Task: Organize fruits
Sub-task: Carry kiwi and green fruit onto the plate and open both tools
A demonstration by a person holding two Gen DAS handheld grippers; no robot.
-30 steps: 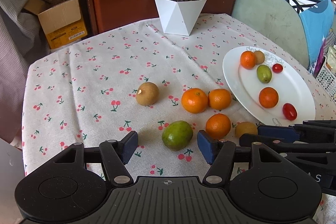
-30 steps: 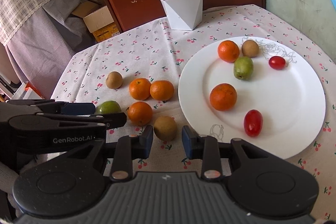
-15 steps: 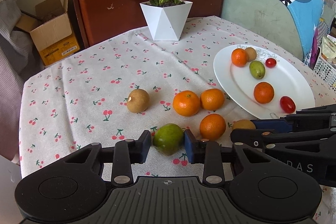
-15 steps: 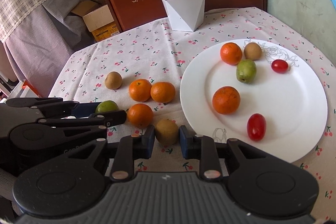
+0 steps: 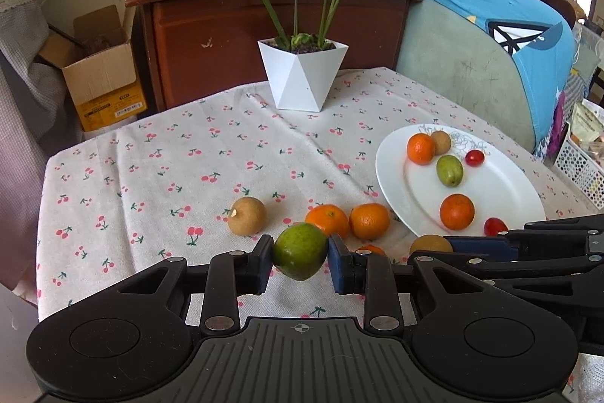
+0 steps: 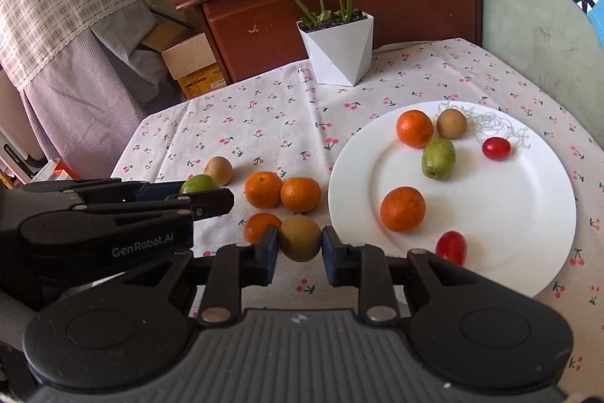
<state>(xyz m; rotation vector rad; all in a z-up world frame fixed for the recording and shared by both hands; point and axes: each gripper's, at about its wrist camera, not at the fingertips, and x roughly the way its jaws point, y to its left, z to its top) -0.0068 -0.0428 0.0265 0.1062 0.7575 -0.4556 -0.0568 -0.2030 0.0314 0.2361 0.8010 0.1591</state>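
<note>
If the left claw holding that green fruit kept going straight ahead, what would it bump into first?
Probably the nearer orange on the cloth, just beyond the green fruit in the left claw. If lifted high enough it might pass over; depth is unclear.

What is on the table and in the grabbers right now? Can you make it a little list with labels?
left gripper: shut on green fruit
right gripper: shut on brown fruit
white plate: two oranges, one green fruit, one brown fruit, two red tomatoes
tablecloth: three oranges and one brown fruit lying loose
plant pot: white, at the far side of the table
</note>
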